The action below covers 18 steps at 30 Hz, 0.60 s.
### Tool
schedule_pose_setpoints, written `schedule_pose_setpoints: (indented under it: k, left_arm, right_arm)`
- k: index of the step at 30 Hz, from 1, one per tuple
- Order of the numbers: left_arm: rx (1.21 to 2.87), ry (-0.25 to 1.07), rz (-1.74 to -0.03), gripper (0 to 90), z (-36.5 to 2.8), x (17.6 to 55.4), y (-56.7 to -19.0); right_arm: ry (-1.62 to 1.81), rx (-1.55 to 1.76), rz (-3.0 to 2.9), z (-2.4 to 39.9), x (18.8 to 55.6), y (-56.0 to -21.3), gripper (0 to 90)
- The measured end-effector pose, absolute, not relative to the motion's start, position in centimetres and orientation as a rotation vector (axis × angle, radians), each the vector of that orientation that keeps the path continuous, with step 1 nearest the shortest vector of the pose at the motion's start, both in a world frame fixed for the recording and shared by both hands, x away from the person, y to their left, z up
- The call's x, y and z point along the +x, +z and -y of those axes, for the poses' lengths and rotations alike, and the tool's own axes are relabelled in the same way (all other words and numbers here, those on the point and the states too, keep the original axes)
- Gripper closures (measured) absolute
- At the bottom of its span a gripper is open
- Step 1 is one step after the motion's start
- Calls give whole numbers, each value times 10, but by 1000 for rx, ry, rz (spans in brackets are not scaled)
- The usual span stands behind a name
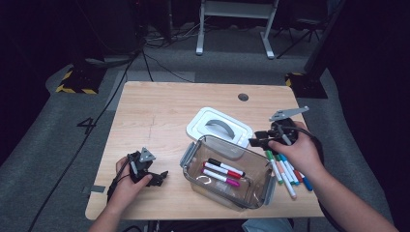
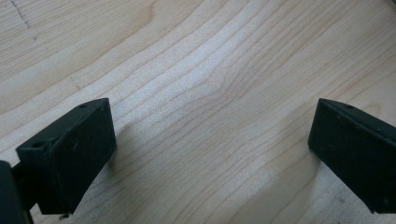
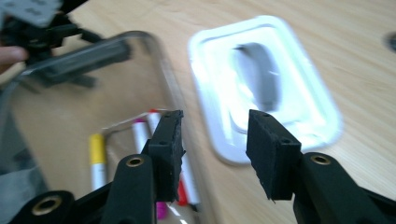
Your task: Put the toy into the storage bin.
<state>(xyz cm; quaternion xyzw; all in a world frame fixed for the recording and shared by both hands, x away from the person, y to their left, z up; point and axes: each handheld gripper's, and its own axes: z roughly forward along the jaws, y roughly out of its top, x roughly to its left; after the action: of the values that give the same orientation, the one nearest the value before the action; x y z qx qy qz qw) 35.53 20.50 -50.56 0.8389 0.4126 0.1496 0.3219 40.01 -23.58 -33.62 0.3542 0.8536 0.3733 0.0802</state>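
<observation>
A clear plastic box (image 1: 251, 195) with grey latches stands at the table's front middle, with three markers (image 1: 222, 173) lying in it. Its white lid (image 1: 220, 126) with a grey handle lies flat just behind it. Several more markers (image 1: 286, 170) lie in a bunch on the table right of the box. My right gripper (image 1: 252, 142) hovers over the box's far right corner, jaws apart with nothing between them; in the right gripper view (image 3: 215, 140) they frame the box rim (image 3: 159, 60) and the lid (image 3: 308, 107). My left gripper (image 1: 162, 177) rests on the table left of the box, wide open over bare wood (image 2: 210, 149).
The wooden table (image 1: 154, 111) has a round cable hole (image 1: 243, 96) at the back right. Beyond it are grey floor, cables and a white frame's legs (image 1: 232, 29). The left gripper (image 3: 42, 28) appears blurred beyond the box in the right gripper view.
</observation>
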Motion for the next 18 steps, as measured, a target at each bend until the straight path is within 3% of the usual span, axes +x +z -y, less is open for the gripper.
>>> schedule_pose_setpoints:
  k: [12, 18]
  left_arm:
    - [2202, 392, -1085, 13, -205, 355, -506]
    - [2202, 395, -1085, 13, -205, 355, -506]
  right_arm:
    - [937, 1348, -2395, 324, 410, -373, 581]
    - [805, 1525, -2337, 367, 407, -409, 595]
